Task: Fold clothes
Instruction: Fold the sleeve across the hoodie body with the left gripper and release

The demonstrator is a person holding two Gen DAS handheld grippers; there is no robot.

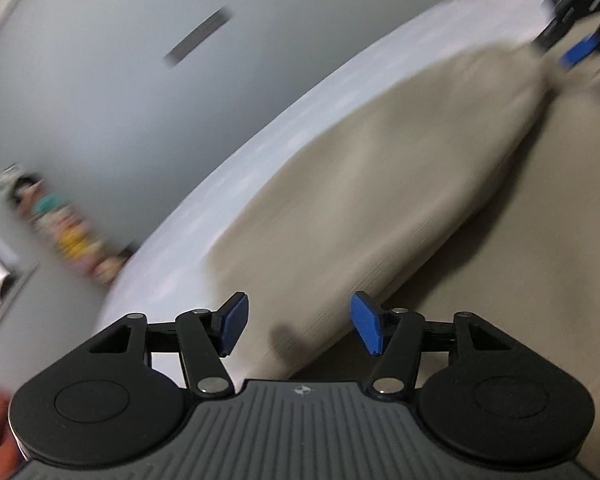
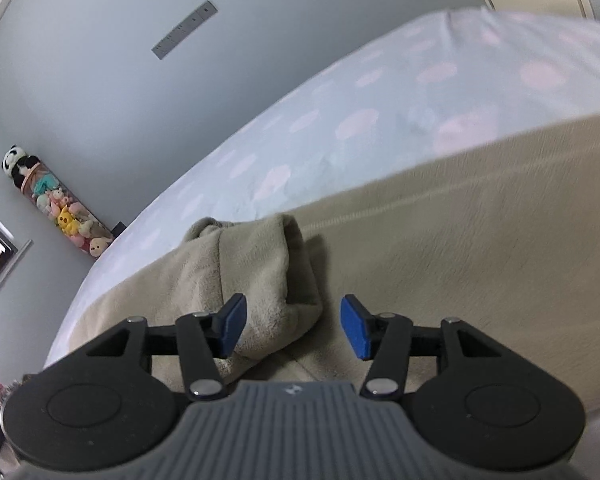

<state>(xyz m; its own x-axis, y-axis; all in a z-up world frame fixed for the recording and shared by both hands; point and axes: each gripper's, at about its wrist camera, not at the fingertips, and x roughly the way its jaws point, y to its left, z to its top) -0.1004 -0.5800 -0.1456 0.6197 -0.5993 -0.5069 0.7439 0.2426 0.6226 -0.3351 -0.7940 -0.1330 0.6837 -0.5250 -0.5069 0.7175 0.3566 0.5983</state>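
A beige fleece garment [image 1: 380, 184] lies spread on a bed with a pale blue sheet [image 1: 204, 240]. In the left wrist view, which is blurred, a fold of it rises toward the upper right, where the right gripper [image 1: 580, 48] shows. My left gripper [image 1: 298, 328] is open just above the garment's near edge, nothing between its blue pads. In the right wrist view the beige garment [image 2: 460, 240] fills the right side, and a bunched cuff or sleeve end [image 2: 260, 272] lies just ahead. My right gripper [image 2: 292, 328] is open over that bunched part.
The bed sheet [image 2: 340, 120] has pink cloud shapes and extends to the far right. A grey wall [image 2: 120, 80] with a long socket strip [image 2: 184, 28] stands behind. A hanging column of plush toys [image 2: 56, 208] is at the left.
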